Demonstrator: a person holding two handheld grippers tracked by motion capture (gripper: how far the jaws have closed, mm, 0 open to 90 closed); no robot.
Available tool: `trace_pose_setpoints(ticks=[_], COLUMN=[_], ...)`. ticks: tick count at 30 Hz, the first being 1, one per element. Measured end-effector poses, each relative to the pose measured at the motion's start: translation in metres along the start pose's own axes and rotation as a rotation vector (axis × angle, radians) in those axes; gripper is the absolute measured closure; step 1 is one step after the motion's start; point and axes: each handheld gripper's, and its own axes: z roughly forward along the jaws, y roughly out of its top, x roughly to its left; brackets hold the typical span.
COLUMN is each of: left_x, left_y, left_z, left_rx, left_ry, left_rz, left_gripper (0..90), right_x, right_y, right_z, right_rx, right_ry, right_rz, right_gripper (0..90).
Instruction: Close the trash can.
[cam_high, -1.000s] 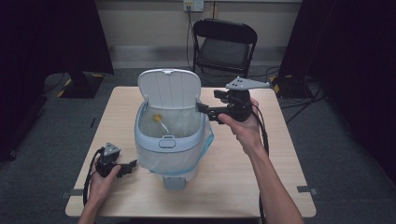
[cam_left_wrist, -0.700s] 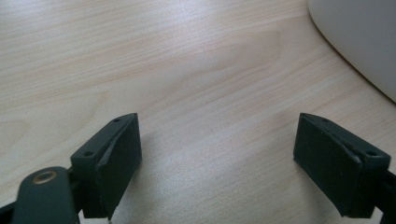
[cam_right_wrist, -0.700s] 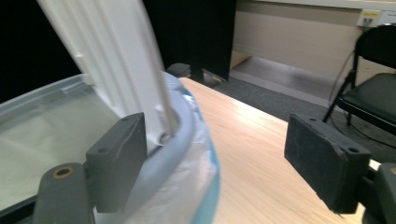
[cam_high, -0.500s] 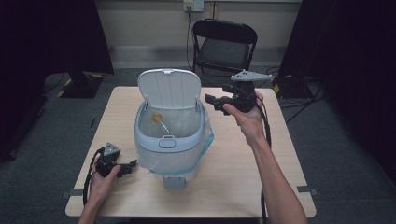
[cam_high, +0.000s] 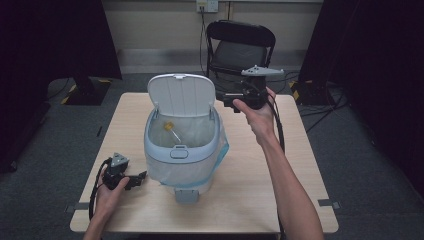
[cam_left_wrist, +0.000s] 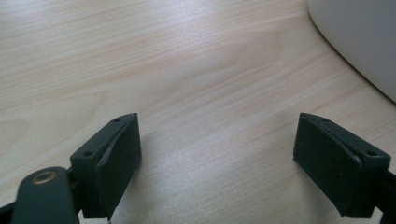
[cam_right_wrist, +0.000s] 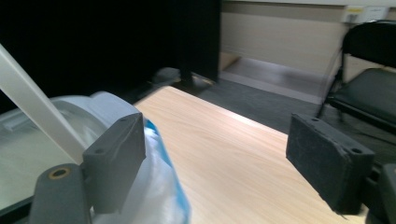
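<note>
A pale blue-white pedal bin (cam_high: 182, 160) stands mid-table with its lid (cam_high: 181, 96) tipped up and open. A clear liner with a blue edge (cam_high: 223, 150) hangs over its rim. Inside lies a small yellow-capped item (cam_high: 170, 128). My right gripper (cam_high: 223, 98) hovers open just right of the lid's upper edge; in the right gripper view its jaws (cam_right_wrist: 215, 149) stand wide apart and hold nothing, with the liner (cam_right_wrist: 166, 172) and lid edge (cam_right_wrist: 32, 109) at the left. My left gripper (cam_high: 139, 178) rests open on the table left of the bin, and the bin wall (cam_left_wrist: 364, 42) is just ahead of it.
The wooden table (cam_high: 300, 165) has bare room to the right of and behind the bin. A foot pedal (cam_high: 189, 195) juts from the bin's front. A black folding chair (cam_high: 240, 47) stands behind the table near the wall.
My right gripper has risen and drawn back from the bin's right rim to beside the lid's top corner. The left gripper has stayed put.
</note>
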Motion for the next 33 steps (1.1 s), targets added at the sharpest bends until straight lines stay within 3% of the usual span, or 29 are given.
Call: trace_pose_setpoints(ticks=[3, 16, 19, 23, 28, 33], left_x=[0.0, 0.0, 0.0, 0.0, 0.0, 0.0], left_y=[0.0, 0.0, 0.0, 0.0, 0.0, 0.0], left_z=[0.0, 0.0, 0.0, 0.0, 0.0, 0.0], left_rx=[0.0, 0.0, 0.0, 0.0, 0.0, 0.0], left_ry=[0.0, 0.0, 0.0, 0.0, 0.002, 0.002], left_rz=[0.0, 0.0, 0.0, -0.001, 0.001, 0.001], left_gripper=[14.6, 14.6, 14.6, 14.6, 14.6, 14.6], right_x=[0.001, 0.002, 0.003, 0.006, 0.01, 0.014], right_y=[0.001, 0.004, 0.004, 0.003, 0.0, -0.005], right_z=[0.003, 0.006, 0.006, 0.004, 0.002, 0.0], right_rx=[-0.011, -0.034, -0.041, -0.042, -0.028, -0.027], right_ry=[-0.012, 0.044, 0.064, 0.075, 0.117, 0.12], right_rz=[-0.015, 0.019, 0.023, 0.014, -0.005, -0.025], right_gripper=[18.1, 19.9, 25.0, 29.8, 28.5, 28.5])
